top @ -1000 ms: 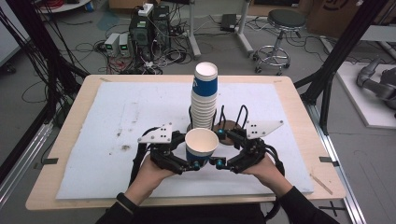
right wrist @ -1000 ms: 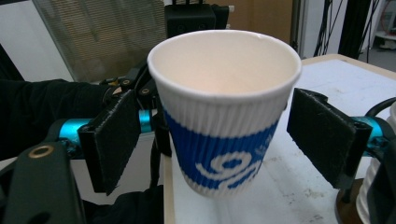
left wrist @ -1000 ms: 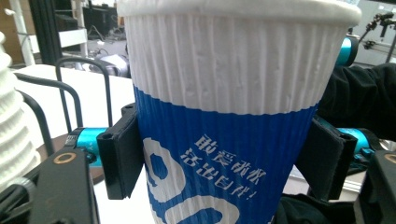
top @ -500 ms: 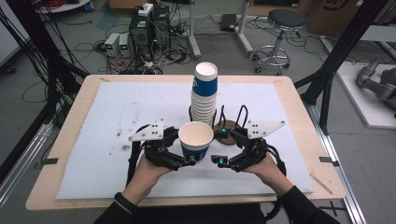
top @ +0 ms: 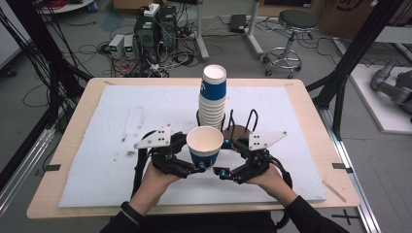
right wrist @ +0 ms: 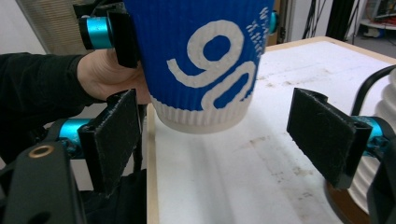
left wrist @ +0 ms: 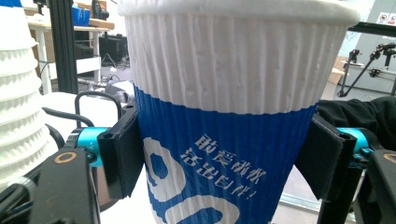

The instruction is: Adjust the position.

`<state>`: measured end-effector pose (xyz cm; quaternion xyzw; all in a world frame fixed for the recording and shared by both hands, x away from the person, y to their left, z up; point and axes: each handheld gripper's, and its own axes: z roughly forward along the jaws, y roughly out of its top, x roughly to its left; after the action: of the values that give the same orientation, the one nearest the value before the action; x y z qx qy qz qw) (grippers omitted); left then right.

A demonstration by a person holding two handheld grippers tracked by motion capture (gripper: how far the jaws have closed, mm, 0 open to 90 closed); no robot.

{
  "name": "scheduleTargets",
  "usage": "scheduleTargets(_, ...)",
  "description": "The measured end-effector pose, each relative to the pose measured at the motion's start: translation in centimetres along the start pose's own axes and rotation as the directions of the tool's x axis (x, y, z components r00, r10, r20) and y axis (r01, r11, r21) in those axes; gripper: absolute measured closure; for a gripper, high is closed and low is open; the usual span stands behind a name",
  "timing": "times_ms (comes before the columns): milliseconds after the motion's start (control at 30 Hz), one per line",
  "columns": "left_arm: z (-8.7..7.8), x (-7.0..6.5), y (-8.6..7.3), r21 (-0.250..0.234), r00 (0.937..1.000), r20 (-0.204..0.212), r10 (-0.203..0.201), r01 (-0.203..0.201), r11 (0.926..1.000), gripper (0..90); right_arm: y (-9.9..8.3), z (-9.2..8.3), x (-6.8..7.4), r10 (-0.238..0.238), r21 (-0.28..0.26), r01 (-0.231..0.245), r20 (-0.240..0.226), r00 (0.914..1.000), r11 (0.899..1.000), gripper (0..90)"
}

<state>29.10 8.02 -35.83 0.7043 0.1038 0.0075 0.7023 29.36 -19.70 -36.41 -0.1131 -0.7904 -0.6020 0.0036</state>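
While my left claw [top: 200, 162] squeezes one cup [top: 204, 145] and holds it up off the table [top: 97, 160], my right claw [top: 224, 158] waits with its jaws apart, just under and beside the cup. The stack [top: 213, 97] stands at twelve o'clock. I think the cup is picked off; placing it is left.

A tall stack of ribbed white-and-blue paper cups [top: 213, 97] stands near the middle of a white foam sheet [top: 121, 126] covering a light wooden table [top: 73, 131]. Beyond the table, a round black stool [top: 297, 22] and grey electronic boxes [top: 122, 47] with tangled cables sit on the floor.
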Motion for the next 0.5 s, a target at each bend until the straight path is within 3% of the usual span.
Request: scheduleTargets(500, 1.1, -0.7, -0.6, -0.008, 0.9999, 0.011, 0.008, -0.008, 0.9999, 25.7, -0.7, 1.8, 0.6, 0.024, -0.003, -0.024, -0.017, 0.9996, 1.000, 19.6)
